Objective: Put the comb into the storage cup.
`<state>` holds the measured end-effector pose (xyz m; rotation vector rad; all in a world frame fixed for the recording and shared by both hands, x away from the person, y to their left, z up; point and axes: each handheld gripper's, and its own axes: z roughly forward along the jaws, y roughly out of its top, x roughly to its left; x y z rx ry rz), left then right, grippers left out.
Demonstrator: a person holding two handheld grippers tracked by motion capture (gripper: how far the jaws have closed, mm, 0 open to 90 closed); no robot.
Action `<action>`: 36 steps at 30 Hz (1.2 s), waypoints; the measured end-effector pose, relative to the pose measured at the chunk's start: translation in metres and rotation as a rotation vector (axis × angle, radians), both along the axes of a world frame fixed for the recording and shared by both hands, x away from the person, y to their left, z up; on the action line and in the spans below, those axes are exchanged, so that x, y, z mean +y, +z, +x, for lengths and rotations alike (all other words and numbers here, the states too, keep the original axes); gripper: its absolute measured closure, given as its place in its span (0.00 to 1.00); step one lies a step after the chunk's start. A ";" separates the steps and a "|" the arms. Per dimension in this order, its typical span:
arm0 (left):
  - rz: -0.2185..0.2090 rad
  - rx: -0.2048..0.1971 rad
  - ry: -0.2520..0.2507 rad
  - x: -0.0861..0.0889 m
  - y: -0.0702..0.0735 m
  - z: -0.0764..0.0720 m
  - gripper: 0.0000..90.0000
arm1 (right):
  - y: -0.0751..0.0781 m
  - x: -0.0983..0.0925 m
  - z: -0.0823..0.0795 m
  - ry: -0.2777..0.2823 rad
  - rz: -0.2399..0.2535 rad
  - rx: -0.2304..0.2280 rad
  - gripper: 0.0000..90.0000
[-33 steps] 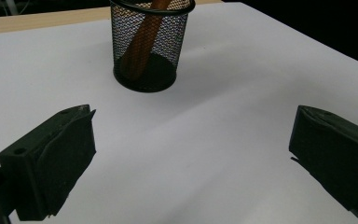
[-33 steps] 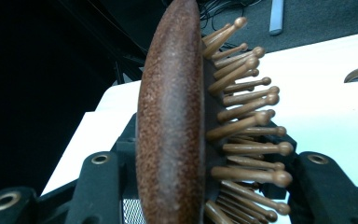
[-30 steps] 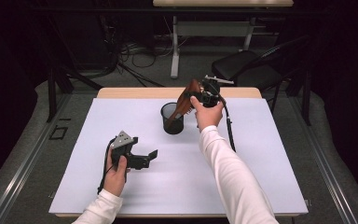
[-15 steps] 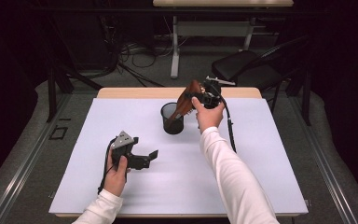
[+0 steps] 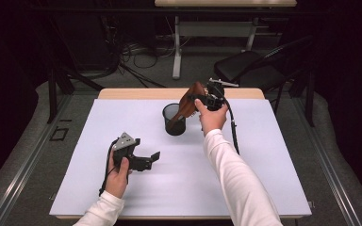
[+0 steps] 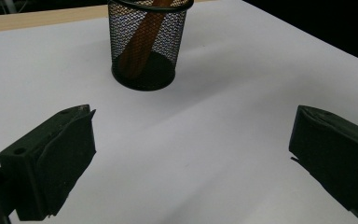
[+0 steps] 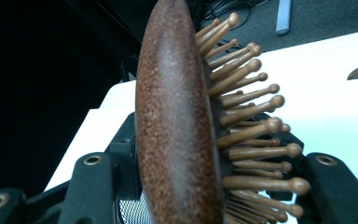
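The right gripper [image 5: 206, 100] has just been easing its jaws apart around the head of the wooden hairbrush [image 5: 187, 104]; they flank it, and I can't tell whether the pads still press. The brush's handle stands slanted inside the black mesh cup [image 5: 174, 119], so to me the drop looks nearly finished. The right arm reaches forward over the white table [image 5: 264, 179], wrist cocked above the cup. The left gripper [image 5: 146, 161] rests low near the front, jaws wide and empty.

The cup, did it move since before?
No. The cup sits at the same spot near the table's back edge, with the brush handle in it as before.
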<state>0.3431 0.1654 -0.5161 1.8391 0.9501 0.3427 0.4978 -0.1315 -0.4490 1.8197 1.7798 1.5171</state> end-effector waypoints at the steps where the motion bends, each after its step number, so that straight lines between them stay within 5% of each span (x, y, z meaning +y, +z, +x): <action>1: 0.000 -0.001 0.000 0.000 0.000 0.000 0.00 | 0.000 0.000 0.000 0.002 -0.002 -0.001 0.47; 17: 0.001 0.001 0.003 0.000 0.000 0.000 0.00 | 0.000 -0.001 -0.001 0.000 0.010 0.000 0.45; 36: -0.003 0.004 0.005 0.001 0.000 0.000 0.00 | 0.003 -0.003 -0.001 0.000 -0.027 -0.015 0.22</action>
